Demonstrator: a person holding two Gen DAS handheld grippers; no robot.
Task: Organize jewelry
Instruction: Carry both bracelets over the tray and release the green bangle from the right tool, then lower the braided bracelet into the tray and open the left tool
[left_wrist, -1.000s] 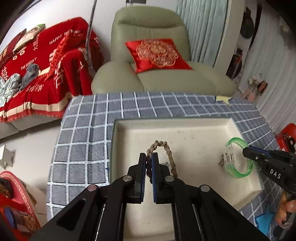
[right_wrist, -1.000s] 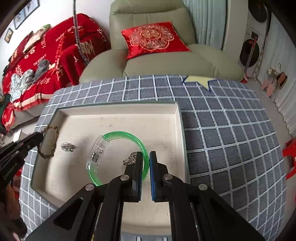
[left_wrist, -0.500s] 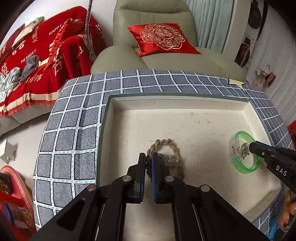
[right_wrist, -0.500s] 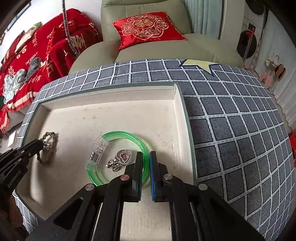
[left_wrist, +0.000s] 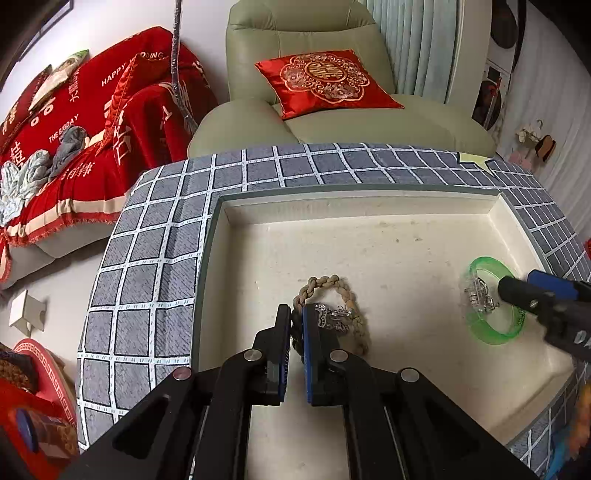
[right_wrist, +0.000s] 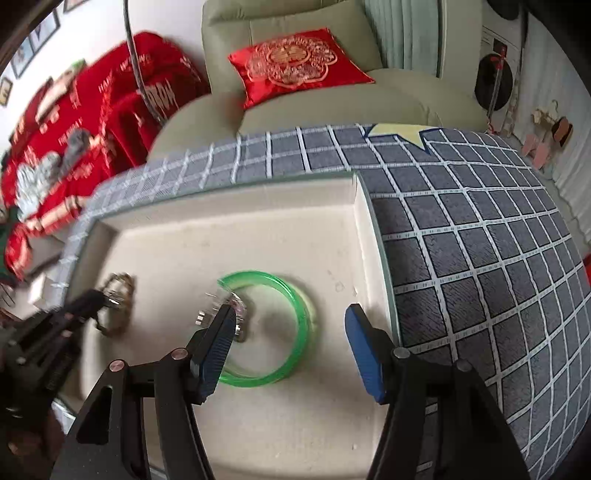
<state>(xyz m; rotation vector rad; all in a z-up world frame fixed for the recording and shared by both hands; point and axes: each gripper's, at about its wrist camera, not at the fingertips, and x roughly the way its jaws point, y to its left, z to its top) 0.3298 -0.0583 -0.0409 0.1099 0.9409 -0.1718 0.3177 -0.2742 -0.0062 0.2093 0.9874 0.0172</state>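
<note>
Keeps the left gripper (left_wrist: 296, 325) clenched on the near-left bend of the braided bracelet (left_wrist: 343, 291), low over the left half of the cream tray (left_wrist: 354, 192), with a silver charm (left_wrist: 332, 317) lying inside the loop, just right of the blue pads. Shows no change there against half a second ago: same pinch, much the same spot.

Further right, lets go of the green bangle (right_wrist: 301, 306). Had the right gripper (right_wrist: 291, 314) shut on the near rim half a second back; now holds it spread wide, one finger on the left over the clear clasp, the other on the right beside the tray's right wall. Leaves the bangle flat on the tray floor in the right half, touched by neither pad as far as the blur allows, with a silver pendant (right_wrist: 236, 306) at its left edge.

Puts bangle and bracelet well apart across the tray, each with a silver piece inside its ring. Points, on this evidence, to the bangle as set down and done, and to the bracelet, gripped on the left, as the likely next release
</note>
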